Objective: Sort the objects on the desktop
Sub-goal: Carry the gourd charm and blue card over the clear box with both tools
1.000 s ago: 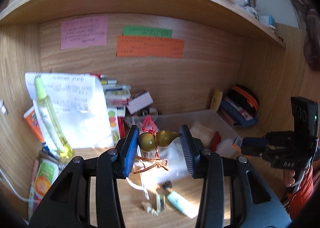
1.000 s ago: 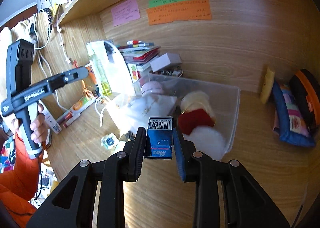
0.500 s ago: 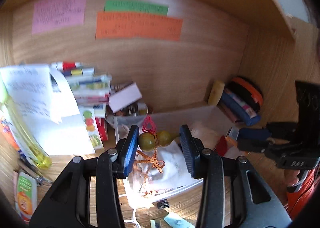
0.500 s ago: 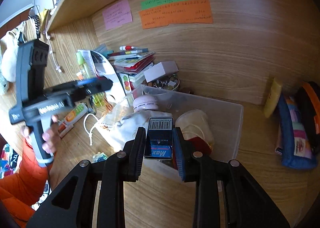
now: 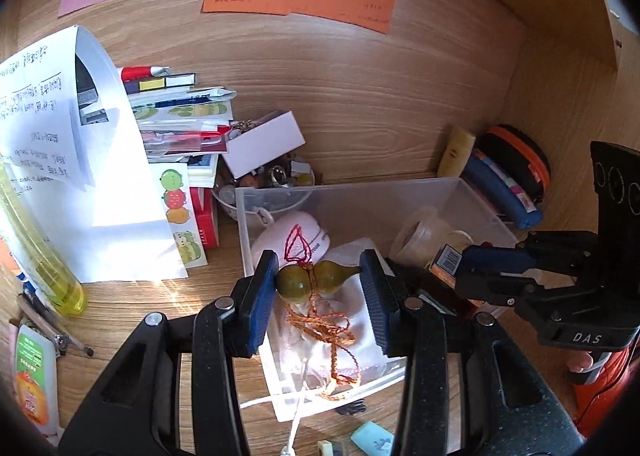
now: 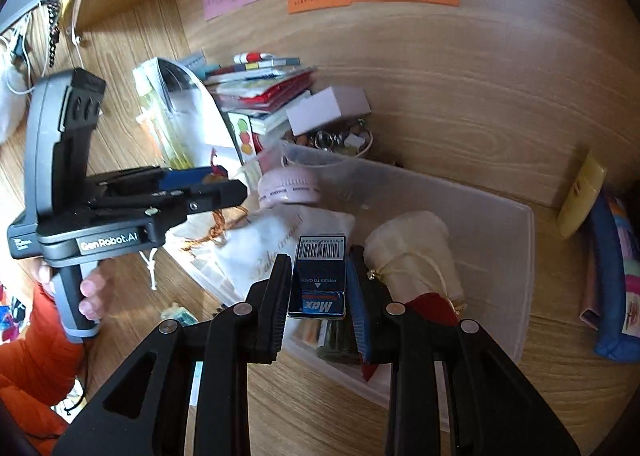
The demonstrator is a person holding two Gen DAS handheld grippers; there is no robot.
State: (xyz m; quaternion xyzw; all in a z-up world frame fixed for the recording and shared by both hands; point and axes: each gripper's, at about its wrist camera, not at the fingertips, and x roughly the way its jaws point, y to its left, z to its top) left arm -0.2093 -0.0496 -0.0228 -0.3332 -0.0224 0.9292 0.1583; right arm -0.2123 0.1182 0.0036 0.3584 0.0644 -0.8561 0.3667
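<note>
The clear plastic bin sat on the wooden desk, close to the back wall, and everything else is placed from it.

Only the left wrist view showed the big white paper standing well to the left of the bin, with a yellow bottle in front of it. It also showed a blue eraser on the desk just in front of the bin. Only the right wrist view showed the whole right wall of the bin and the cream cloth pouch lying inside it. Both views showed the pink round case and the white bag in the bin's left part.

The left gripper hung over the front left part of the bin, pointing toward the back wall. Its blue pads were clamped on a small green gourd charm, lying sideways between them. The charm's orange cord dangled down onto the white bag.

The right gripper hung over the middle of the bin, also pointing toward the back wall. Its jaws were pressed tight on a small blue staple box, barcode end away from the camera. A hand held the left gripper's handle, to the left of the bin.
</note>
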